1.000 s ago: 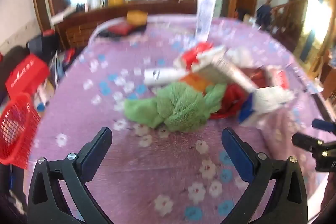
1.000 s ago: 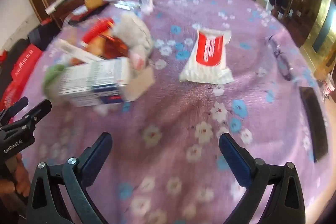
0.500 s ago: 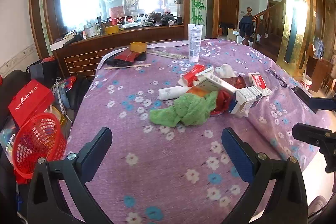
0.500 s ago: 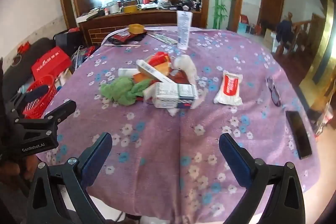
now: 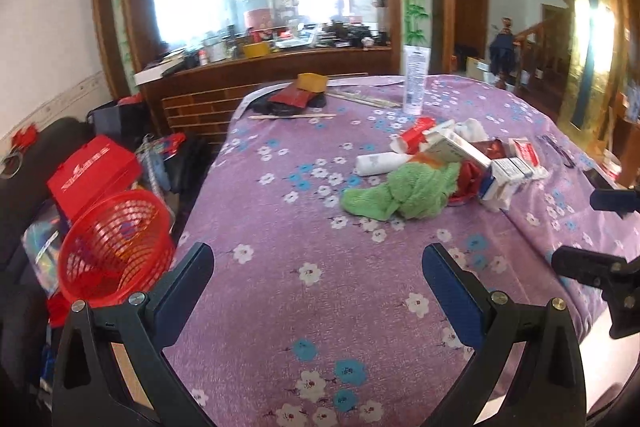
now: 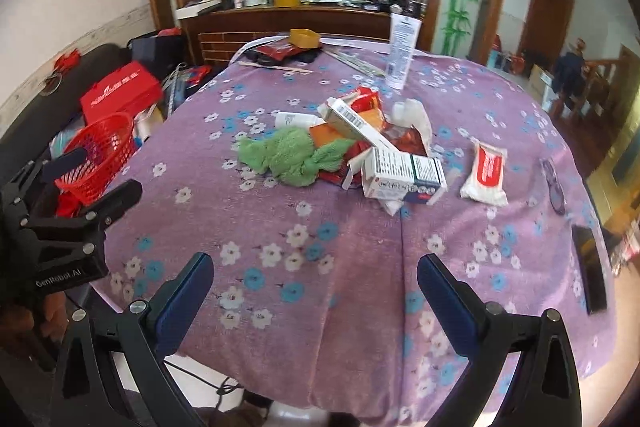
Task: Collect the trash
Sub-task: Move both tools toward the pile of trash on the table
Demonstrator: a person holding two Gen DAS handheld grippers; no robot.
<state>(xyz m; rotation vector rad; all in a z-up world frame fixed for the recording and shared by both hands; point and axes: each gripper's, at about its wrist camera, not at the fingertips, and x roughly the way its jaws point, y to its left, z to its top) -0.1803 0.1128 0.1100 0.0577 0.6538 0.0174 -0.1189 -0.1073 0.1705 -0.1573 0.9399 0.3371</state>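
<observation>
From the left wrist, the left gripper [image 5: 318, 269] hangs wide open and empty over the near edge of the purple tablecloth [image 5: 280, 307], the red basket [image 5: 114, 247] just off its left side and the trash pile [image 5: 440, 167] well ahead. From the right wrist, the right gripper [image 6: 316, 279] is likewise spread and empty, the pile's white carton [image 6: 404, 173] and green cloth [image 6: 292, 157] at mid-table. Nothing looks collected yet; I judge the next move is reaching in to pinch one piece.

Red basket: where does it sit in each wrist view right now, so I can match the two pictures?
Left wrist: the red basket is at lower left, off the table's left edge, just above the left finger.
Right wrist: the red basket is at middle left, beyond the table edge, behind the left gripper.
Shared landmark: the green cloth in the pile on the table.
</observation>
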